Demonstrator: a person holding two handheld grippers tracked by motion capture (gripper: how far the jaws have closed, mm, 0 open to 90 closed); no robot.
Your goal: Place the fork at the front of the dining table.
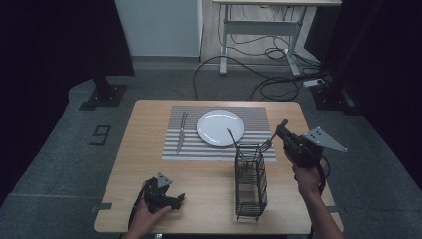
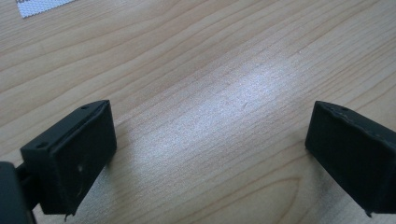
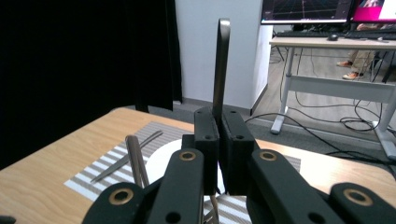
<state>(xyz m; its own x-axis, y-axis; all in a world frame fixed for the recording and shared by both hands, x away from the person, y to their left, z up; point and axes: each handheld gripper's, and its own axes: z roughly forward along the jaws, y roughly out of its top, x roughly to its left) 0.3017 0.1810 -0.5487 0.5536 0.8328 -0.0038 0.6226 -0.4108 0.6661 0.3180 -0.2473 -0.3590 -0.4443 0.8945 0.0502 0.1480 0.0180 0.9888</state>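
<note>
Black right tool, brass-ringed screws, grey triangular plate

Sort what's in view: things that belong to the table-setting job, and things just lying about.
Job: right gripper clamping a utensil handle, wire caddy, plate, placemat, knife.

Lying about: left gripper open on the table, floor cables, far desk.

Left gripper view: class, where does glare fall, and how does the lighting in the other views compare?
Left gripper view: a pale sheen crosses the wooden table between the open jaws. High view: dim, dark at both sides. Right gripper view: bright monitors behind, black curtain at left.
</note>
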